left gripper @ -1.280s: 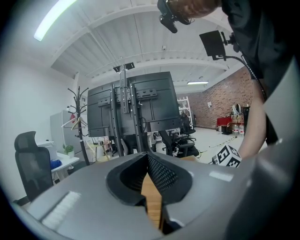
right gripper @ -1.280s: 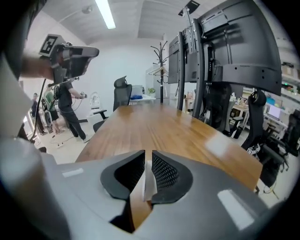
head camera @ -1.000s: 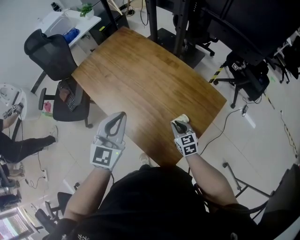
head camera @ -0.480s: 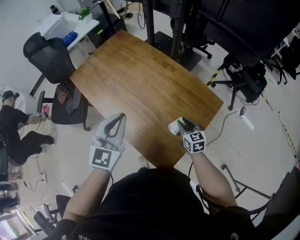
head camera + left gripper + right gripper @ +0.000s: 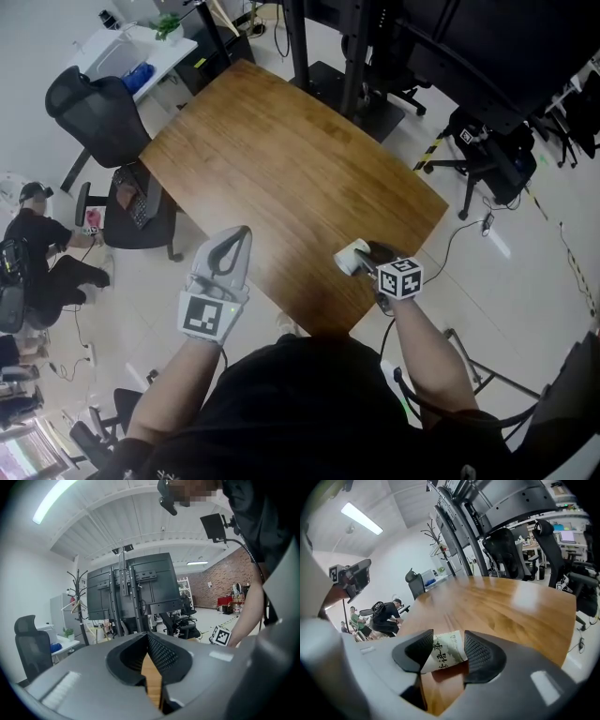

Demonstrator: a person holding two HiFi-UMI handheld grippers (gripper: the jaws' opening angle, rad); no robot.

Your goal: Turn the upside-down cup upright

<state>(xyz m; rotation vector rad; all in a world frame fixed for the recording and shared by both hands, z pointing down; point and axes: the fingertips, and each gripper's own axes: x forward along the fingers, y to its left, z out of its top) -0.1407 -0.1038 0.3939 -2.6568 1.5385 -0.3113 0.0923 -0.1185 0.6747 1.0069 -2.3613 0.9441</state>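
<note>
A white paper cup (image 5: 352, 256) with dark printed characters sits on the wooden table (image 5: 281, 159) near its front right corner. My right gripper (image 5: 368, 254) reaches in from the right, and its jaws are opening with the cup between them. In the right gripper view the cup (image 5: 440, 656) sits between the two black pads of the right gripper (image 5: 446, 645), its base on the wood, and I cannot tell which end is up. My left gripper (image 5: 245, 232) hovers at the table's front left edge with fingertips together and nothing held. The left gripper (image 5: 146, 637) shows the same there.
A black office chair (image 5: 98, 112) and a white side table (image 5: 141, 47) stand left of the table. A person (image 5: 37, 253) crouches on the floor at far left. Monitor stands (image 5: 356, 56) rise behind the table, with more chairs (image 5: 487, 159) at right.
My right gripper has rolled and shifted right toward the table's front corner, its jaws spreading. The cup now shows to the left of the jaws. The left gripper has stayed put.
</note>
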